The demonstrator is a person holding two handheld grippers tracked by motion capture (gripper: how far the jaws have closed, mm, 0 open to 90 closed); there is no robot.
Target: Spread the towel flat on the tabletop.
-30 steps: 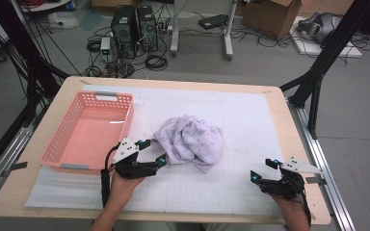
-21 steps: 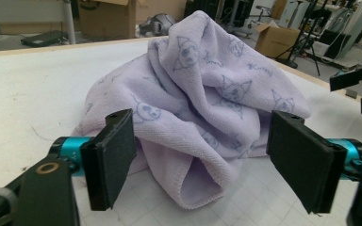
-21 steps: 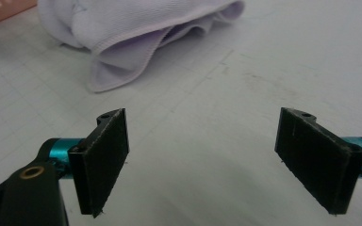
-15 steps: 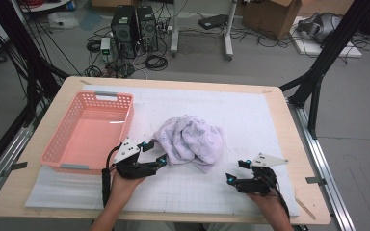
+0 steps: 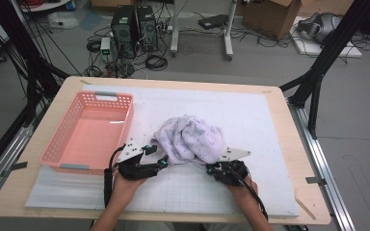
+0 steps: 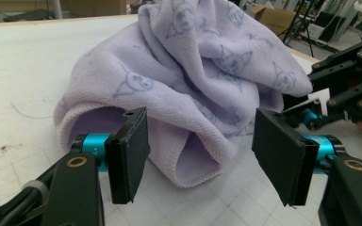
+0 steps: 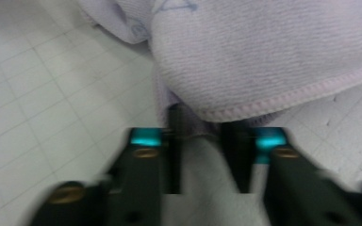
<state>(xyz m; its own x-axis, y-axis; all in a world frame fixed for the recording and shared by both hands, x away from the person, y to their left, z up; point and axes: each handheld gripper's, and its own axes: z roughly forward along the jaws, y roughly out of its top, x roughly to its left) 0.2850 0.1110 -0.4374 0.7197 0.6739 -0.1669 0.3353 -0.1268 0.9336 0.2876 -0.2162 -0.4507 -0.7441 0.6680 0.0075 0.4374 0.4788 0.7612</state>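
Grey floor (image 5: 361, 120) with tangled cables (image 5: 154, 60), computer towers (image 5: 134, 26), cardboard box (image 5: 270, 14), black frame struts (image 5: 325, 57).

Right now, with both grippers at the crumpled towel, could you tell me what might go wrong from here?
1. The right gripper has just closed on only the hem of the lilac towel, so the fabric may slip out when lifted.
2. The left gripper, which has been closing, is open around a thick fold; it may pinch several layers, leaving the towel bunched.
3. The pink basket sits close beside the left gripper and might get knocked.

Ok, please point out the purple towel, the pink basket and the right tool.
purple towel (image 5: 190, 139), high view, on its crumpled middle.
pink basket (image 5: 55, 144), high view, on its left wall.
right tool (image 7: 202, 129), right gripper view, between its jaws, at the towel's hem.
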